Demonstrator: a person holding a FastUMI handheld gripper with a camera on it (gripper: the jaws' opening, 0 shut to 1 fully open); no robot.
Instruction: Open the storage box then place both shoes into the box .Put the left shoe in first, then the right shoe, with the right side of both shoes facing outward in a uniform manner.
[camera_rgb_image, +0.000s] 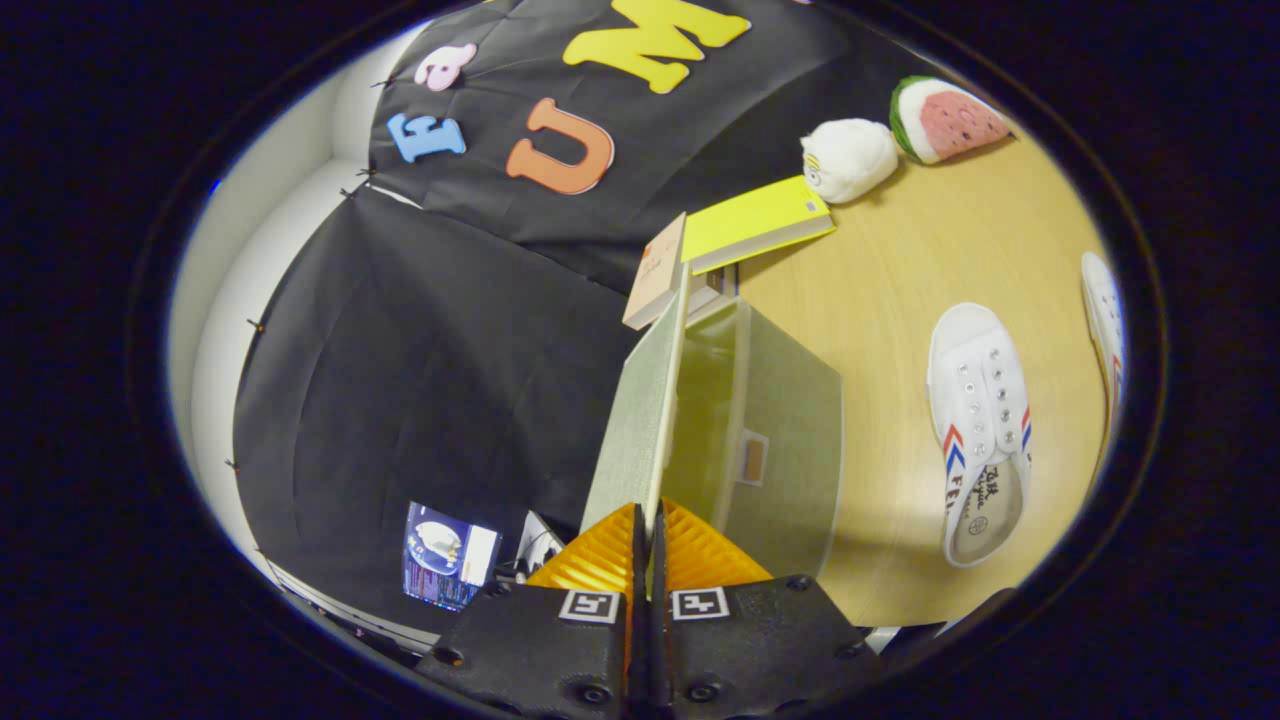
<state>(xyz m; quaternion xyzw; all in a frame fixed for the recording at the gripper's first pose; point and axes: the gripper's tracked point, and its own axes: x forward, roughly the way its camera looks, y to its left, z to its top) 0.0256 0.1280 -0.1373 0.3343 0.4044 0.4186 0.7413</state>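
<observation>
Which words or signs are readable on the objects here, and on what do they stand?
"FE": side of the white shoe, rest unclear.
Its insole print and the tan book cover: too blurred.
Hand-held gripper, shut on the box lid: square markers, no words.

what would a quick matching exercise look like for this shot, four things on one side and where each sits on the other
Things:
1. storage box lid
2. white shoe
3. yellow book
4. watermelon plush

Places or states:
A. lying on the table to the side of the storage box, apart from it
B. far end of the table, next to the white plush
C. raised on edge, pinched between the fingers of the gripper
D. just beyond the box, resting on another book

Pairs: 1-C, 2-A, 3-D, 4-B
</observation>
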